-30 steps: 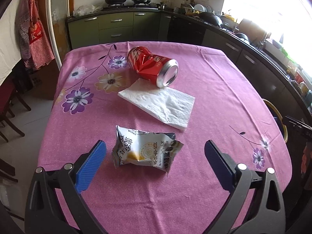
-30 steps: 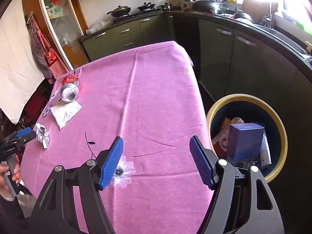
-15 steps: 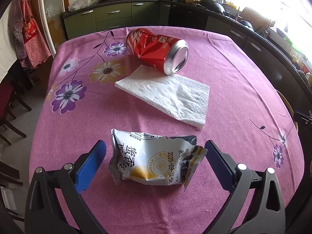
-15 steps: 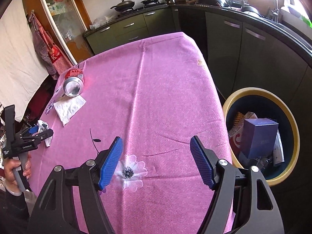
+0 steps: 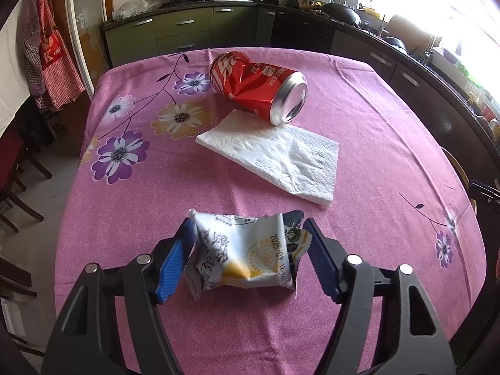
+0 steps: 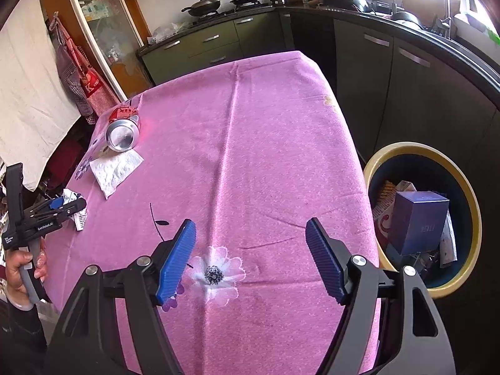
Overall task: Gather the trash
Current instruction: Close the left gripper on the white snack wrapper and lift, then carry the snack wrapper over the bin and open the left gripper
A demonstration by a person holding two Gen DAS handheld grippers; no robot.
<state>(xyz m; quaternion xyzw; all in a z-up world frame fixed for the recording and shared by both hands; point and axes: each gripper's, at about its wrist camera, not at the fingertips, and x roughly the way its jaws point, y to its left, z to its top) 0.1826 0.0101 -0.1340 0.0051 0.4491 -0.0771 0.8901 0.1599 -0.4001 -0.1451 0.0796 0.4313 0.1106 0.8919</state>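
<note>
The left gripper (image 5: 247, 259) is closing its jaws around a crumpled white snack wrapper (image 5: 247, 250) on the pink flowered tablecloth (image 5: 375, 118). The left blue pad meets the wrapper's edge; whether the right pad touches it cannot be told. At 12 o'clock from the wrapper lies a folded white napkin (image 5: 275, 153), and beyond it, still toward 12, a dented red can (image 5: 256, 86) rests on its side, its silver end touching the napkin's far edge.

The right gripper (image 6: 250, 257) hangs over a white flower on the cloth, jaws wide with nothing between them. At 3 o'clock from it, off the table's edge, stands a yellow-rimmed bin (image 6: 468, 206) holding a blue box (image 6: 418, 225) and other scraps. At 9 o'clock in that view, a hand (image 6: 22, 268) grips the left tool's handle.
</note>
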